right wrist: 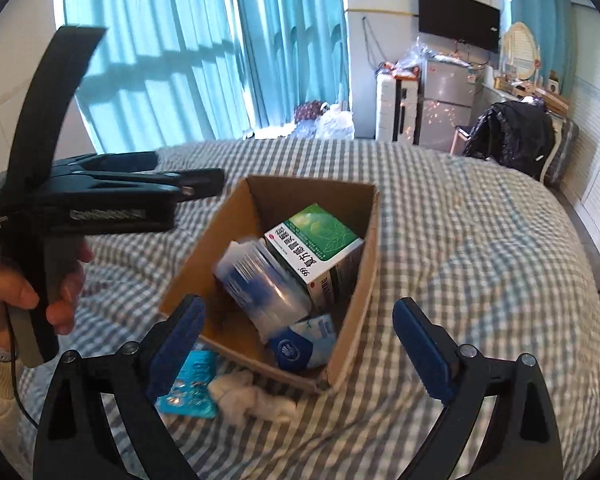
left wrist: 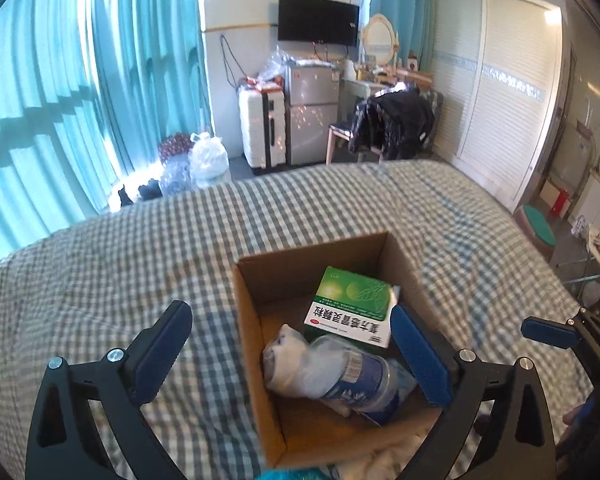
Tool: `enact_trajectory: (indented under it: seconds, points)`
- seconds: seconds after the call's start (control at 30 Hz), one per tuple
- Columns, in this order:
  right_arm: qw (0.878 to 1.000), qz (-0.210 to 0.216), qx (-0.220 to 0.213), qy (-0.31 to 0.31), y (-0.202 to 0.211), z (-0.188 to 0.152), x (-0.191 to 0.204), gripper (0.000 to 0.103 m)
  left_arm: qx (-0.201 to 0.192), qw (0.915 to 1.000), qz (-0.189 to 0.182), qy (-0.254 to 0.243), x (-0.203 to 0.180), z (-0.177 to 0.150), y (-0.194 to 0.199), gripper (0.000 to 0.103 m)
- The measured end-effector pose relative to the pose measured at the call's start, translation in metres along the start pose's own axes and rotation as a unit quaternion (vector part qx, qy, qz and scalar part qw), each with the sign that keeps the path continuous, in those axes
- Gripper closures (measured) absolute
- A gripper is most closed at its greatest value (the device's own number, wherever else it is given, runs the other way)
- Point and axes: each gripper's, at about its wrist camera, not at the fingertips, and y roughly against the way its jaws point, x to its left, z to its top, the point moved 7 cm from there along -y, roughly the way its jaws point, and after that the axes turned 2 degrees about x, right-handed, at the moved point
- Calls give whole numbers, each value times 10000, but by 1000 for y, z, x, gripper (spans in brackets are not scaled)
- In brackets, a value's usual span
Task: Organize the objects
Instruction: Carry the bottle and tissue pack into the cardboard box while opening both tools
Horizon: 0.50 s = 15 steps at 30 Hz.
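An open cardboard box point(left wrist: 252, 328) point(right wrist: 360, 280) sits on the checked bed. Inside lie a green-and-white medicine box point(left wrist: 350, 306) point(right wrist: 316, 240), a clear plastic bottle with a blue label point(left wrist: 352, 376) point(right wrist: 260, 280) and a blue-and-white packet point(right wrist: 304, 344). A teal blister pack point(right wrist: 192, 384) and a white tissue wad point(right wrist: 252, 396) lie on the bed in front of the box. My left gripper point(left wrist: 292, 356) is open and empty above the box; it also shows in the right wrist view point(right wrist: 208, 182). My right gripper point(right wrist: 300, 348) is open and empty over the box's near corner.
The checked bedspread point(left wrist: 100, 280) spreads all around the box. Beyond the bed stand teal curtains point(left wrist: 80, 80), a white suitcase point(left wrist: 260, 128), a small fridge point(left wrist: 310, 116), water jugs point(left wrist: 208, 160) and a chair with a black jacket point(left wrist: 392, 124). A wardrobe point(left wrist: 500, 92) is at right.
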Motion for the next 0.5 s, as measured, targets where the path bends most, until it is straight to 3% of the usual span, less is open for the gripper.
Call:
enact_trajectory:
  seconds: [0.27, 0.5]
  points:
    - [9983, -195, -539, 143, 103, 4, 15, 8, -285, 9985, 444, 158, 9, -4, 99, 0]
    - [9970, -247, -654, 329, 145, -16, 28, 8, -200, 9957, 884, 215, 7, -50, 141, 0]
